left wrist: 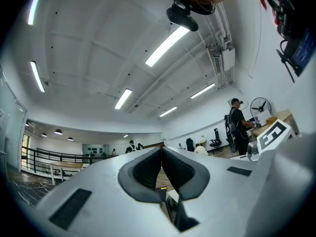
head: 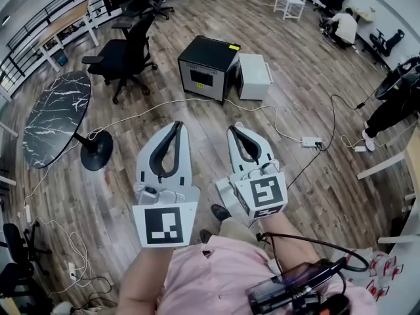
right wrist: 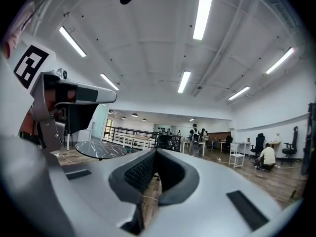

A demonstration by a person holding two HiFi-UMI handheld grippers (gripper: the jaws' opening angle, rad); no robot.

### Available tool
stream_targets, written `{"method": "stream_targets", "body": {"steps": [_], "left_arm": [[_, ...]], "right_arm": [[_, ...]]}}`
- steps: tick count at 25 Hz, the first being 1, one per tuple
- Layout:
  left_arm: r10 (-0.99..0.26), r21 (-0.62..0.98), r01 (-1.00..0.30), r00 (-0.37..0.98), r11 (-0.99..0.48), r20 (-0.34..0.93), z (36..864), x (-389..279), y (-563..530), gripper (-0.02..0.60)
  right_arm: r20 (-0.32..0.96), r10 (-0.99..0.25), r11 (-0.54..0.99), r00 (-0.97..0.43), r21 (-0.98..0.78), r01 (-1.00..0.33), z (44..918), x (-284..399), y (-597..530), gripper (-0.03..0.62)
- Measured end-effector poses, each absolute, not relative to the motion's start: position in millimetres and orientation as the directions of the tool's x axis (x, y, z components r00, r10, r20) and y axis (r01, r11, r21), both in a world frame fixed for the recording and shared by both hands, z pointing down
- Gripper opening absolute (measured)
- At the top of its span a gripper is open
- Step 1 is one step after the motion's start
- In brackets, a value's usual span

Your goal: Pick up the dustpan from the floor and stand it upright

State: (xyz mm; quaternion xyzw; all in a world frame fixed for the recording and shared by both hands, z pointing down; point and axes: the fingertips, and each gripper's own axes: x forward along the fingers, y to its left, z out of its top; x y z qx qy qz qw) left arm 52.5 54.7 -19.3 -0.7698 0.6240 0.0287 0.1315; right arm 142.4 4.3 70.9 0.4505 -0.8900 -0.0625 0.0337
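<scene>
Hovering above grainy wood floor (head: 308, 58), white left tongs (head: 176, 125) and right tongs (head: 234, 128) sit pinched together, empty.

Pictured from above: a person in a pink shirt (head: 216, 271), khaki trousers (head: 237, 228) and dark shoes (head: 220, 212), equipped with two hand-held tools. The left gripper (head: 175, 125) and the right gripper (head: 235, 128) both have pale grey moulded shells and curved jaws lined with black ribbed padding. Each bears a cube faced with black-and-white square markers, the left cube (head: 164, 223) and the right cube (head: 266, 194). Flat black rectangular strips (left wrist: 69, 209) sit flush in the shells' upper faces. A black cable (head: 315, 245) loops from the right arm to a black device (head: 289, 293) with red and orange fittings at the chest
</scene>
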Motion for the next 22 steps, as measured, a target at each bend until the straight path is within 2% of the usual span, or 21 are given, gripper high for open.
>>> {"method": "stream_targets", "body": {"steps": [22], "left_arm": [[-0.952, -0.178, -0.965, 0.229, -0.195, -0.201, -17.7, 50.8, 57.0, 0.014]], "right_arm": [[0.006, -0.798, 0.595, -0.602, 0.165, -0.787, 69.9, 134.1, 12.6, 0.000]]}}
